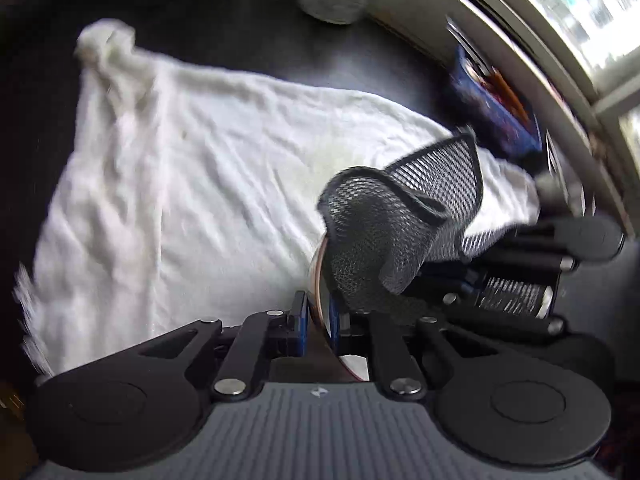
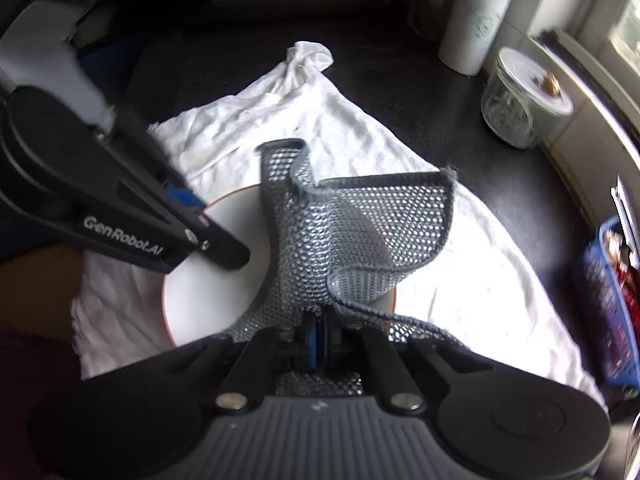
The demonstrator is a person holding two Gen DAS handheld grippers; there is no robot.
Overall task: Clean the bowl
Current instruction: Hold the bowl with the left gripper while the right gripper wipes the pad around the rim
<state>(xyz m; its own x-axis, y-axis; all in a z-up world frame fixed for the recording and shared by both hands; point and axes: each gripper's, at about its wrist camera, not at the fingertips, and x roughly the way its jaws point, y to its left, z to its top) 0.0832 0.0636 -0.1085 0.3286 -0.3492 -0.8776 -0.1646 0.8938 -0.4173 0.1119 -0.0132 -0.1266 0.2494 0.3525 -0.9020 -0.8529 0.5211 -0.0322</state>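
The bowl is white with a thin reddish-brown rim. The mesh cloth is grey, an open net of small holes with a darker grey border. Under them the towel is plain white on a black worktop. Both grippers are black with blue pads. At the worktop's right edge sits a blue basket.

A dark bench carries a rumpled white towel spread across its middle, 1 corner bunched into a knot toward the far edge. Near the far right edge stand a white paper roll and a lidded glass jar. A blue basket sits along the right edge, beside the towel.
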